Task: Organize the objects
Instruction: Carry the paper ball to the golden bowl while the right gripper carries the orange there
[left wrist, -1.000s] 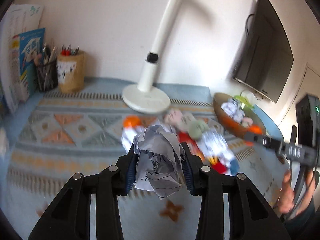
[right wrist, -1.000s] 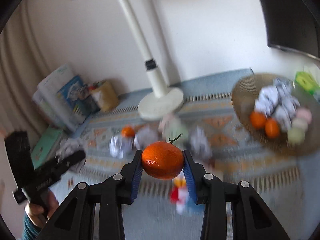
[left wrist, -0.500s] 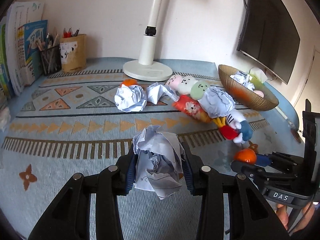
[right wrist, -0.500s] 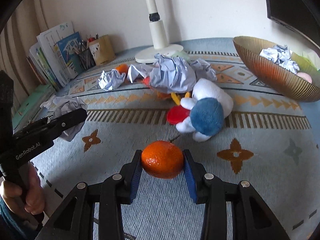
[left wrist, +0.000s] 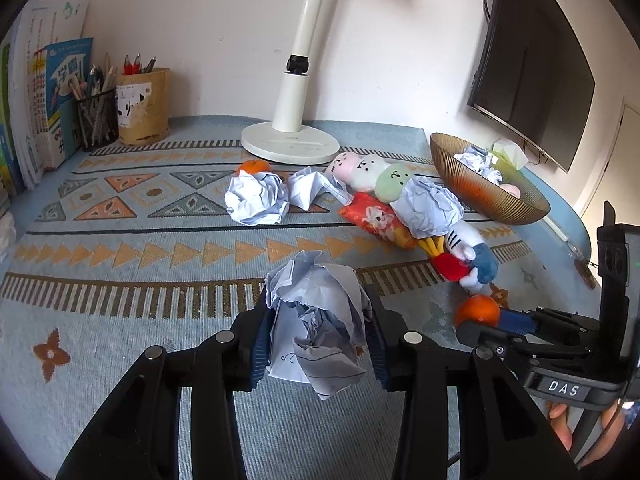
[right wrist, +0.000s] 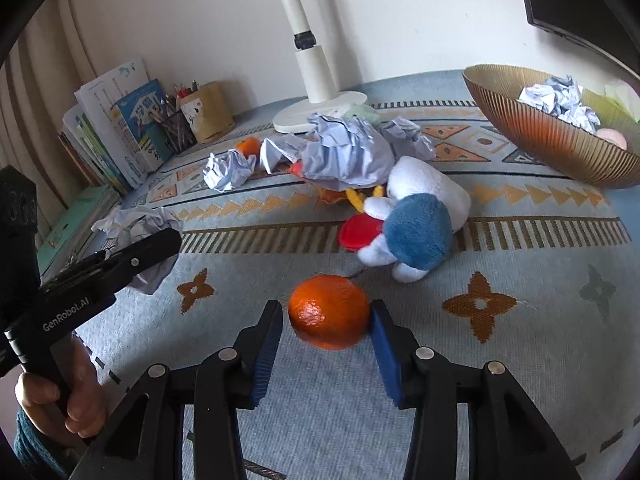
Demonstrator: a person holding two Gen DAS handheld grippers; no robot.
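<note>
Now the right gripper (right wrist: 326, 344) is opening around the orange (right wrist: 329, 317), which sits on the rug (right wrist: 520, 360) with gaps at both pads; best let go fully before lifting away. At nine o'clock, the left gripper (left wrist: 316, 336) pinches a paper ball (left wrist: 316, 332).

Both views are taken from low over the table (left wrist: 100, 248), angled down along each gripper toward the far edge and wall. The lamp base (left wrist: 290, 146), the bowl (right wrist: 540, 136) and the toys are shared. Each gripper is seen in the other's view: right gripper (left wrist: 486, 320), left gripper (right wrist: 160, 240).
</note>
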